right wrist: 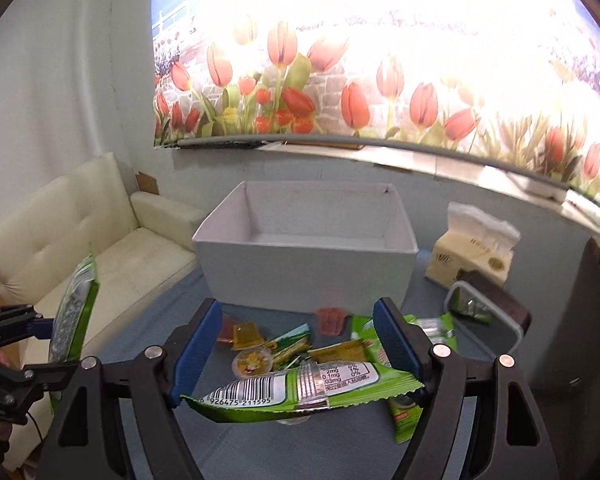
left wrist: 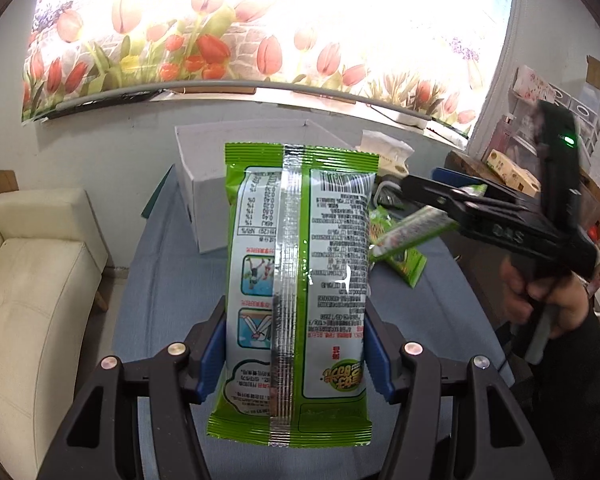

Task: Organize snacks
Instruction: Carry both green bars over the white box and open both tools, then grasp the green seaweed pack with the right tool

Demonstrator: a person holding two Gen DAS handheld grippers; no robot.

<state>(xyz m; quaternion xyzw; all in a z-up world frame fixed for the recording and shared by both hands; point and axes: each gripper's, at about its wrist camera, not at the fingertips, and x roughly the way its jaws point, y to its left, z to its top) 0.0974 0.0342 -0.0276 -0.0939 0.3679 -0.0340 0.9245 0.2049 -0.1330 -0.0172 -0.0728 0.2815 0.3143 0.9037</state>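
The left gripper (left wrist: 294, 344) clamps a green packet (left wrist: 298, 280) upright in the frame centre, its back seam toward the camera. The right gripper (right wrist: 300, 360) grips a second packet (right wrist: 300, 394) crosswise at the lower centre. Behind it loose snacks (right wrist: 260, 354) lie on the blue table (right wrist: 340, 448), before an open white box (right wrist: 306, 264). A tissue pack (right wrist: 472, 248) stands at right.

Your left tool (left wrist: 296, 344) grips a glossy green plastic-film packet (left wrist: 298, 280) with a shiny foil back seam (glare on it); its pads (left wrist: 210, 356) look matt blue, the arms matt black. Your right tool (right wrist: 296, 354) clamps a similar glossy packet (right wrist: 300, 390). The desk (right wrist: 340, 448) wears matt blue-grey cloth. The white box (right wrist: 304, 268) looks matt card. The sofa (right wrist: 60, 232) is smooth cream, leather-like.
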